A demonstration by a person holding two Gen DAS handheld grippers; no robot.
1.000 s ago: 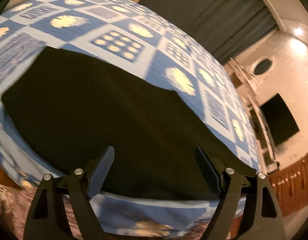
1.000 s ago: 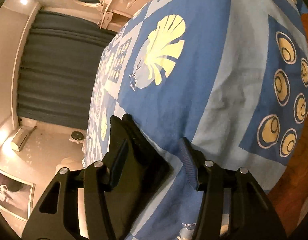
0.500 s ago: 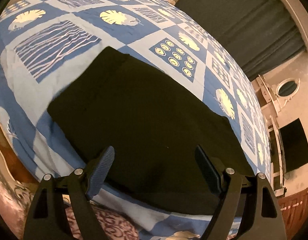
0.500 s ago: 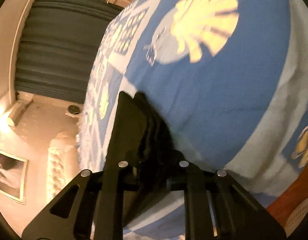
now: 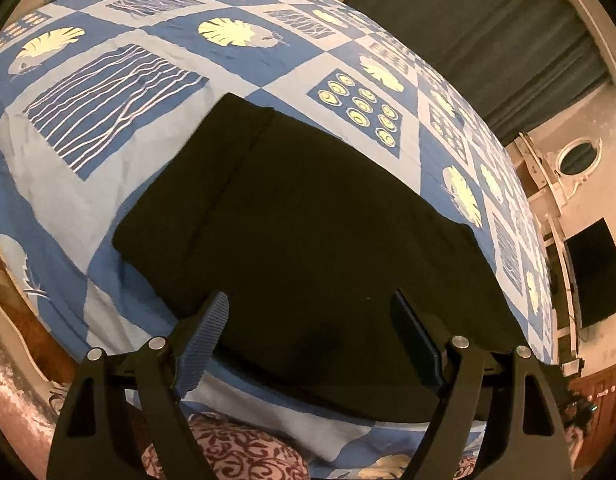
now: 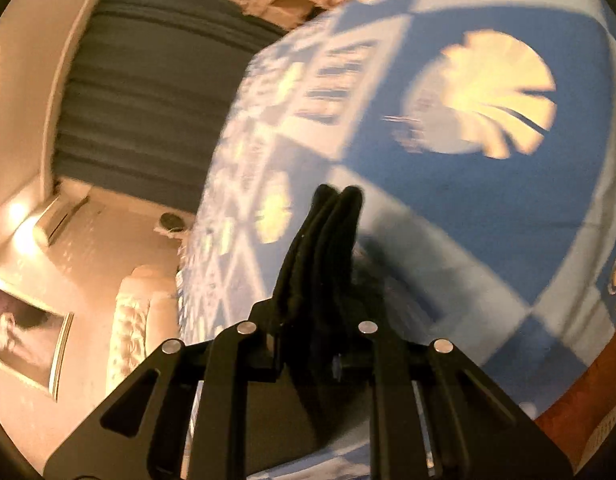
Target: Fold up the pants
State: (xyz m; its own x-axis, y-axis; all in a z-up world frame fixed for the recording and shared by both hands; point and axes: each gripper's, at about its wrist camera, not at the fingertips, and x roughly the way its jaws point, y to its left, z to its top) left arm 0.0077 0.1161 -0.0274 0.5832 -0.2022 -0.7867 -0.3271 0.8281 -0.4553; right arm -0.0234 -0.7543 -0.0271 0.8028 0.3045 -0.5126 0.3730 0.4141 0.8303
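Between right fingers [image 6: 327, 264], bunched pants [image 6: 331, 232]

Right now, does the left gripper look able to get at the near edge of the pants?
Probably yes. The left gripper hangs with its jaws wide open and empty, just over the near edge of the black pants, which lie flat on the bedspread. Nothing shows between them.

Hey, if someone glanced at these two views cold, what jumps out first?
The black pants, lying flat across the blue patterned bedspread in the left wrist view. Then the right tongs, clamped on a bunched black edge of the pants, while the left tongs hang open over them.
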